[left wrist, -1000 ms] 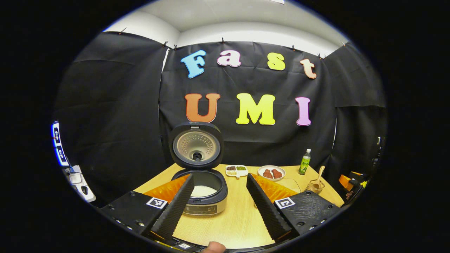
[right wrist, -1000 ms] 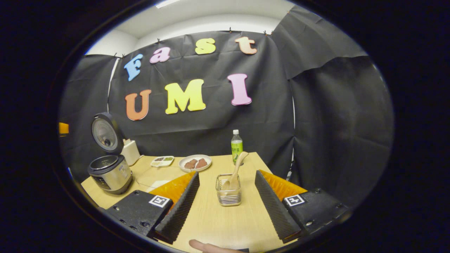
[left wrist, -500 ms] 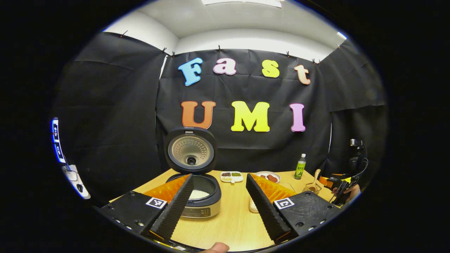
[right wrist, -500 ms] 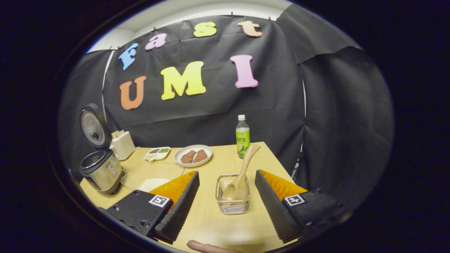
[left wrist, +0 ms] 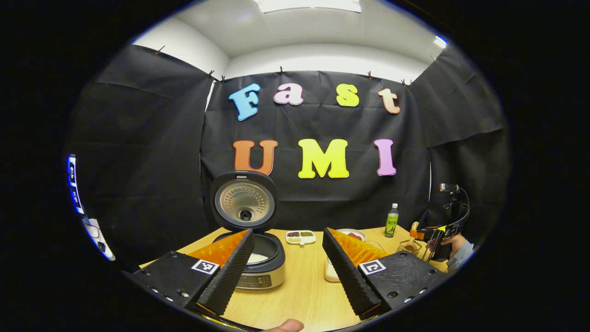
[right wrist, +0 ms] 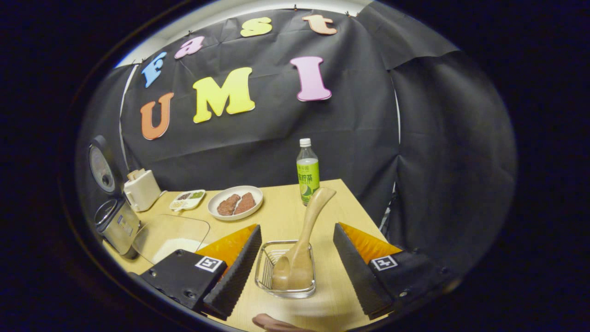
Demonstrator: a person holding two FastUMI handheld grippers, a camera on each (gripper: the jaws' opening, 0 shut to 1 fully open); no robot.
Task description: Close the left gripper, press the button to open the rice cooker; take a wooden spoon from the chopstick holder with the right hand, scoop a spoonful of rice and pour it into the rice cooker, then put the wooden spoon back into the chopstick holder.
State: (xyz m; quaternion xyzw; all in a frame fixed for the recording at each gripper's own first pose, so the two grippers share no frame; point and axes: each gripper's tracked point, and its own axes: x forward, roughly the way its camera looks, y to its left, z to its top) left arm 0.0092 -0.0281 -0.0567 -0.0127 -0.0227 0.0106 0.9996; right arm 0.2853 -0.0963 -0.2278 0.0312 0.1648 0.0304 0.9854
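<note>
The rice cooker (left wrist: pixel 258 269) stands with its lid (left wrist: pixel 243 206) up and white rice (left wrist: pixel 257 258) in the pot. My left gripper (left wrist: pixel 288 233) hangs open in front of it, holding nothing. In the right gripper view the wooden spoon (right wrist: pixel 308 230) stands bowl-down in the wire chopstick holder (right wrist: pixel 286 273), its handle leaning up to the right. My right gripper (right wrist: pixel 297 228) is open, with the holder and spoon between its fingers and neither finger touching them. The cooker (right wrist: pixel 115 222) is at the far left there. In the left gripper view the right gripper (left wrist: pixel 438 235) is far right by the holder (left wrist: pixel 408 246).
A clear bowl of rice (right wrist: pixel 173 235) sits between cooker and holder. Behind stand a plate of meat (right wrist: pixel 235 203), a divided dish (right wrist: pixel 186 199), a green bottle (right wrist: pixel 308 173) and a white box (right wrist: pixel 140 189). The table's edge (right wrist: pixel 364 207) runs close on the right.
My right gripper has moved forward and down, so the holder and spoon now sit between its fingers. My left gripper has drawn back and tilted up; the cooker looks smaller.
</note>
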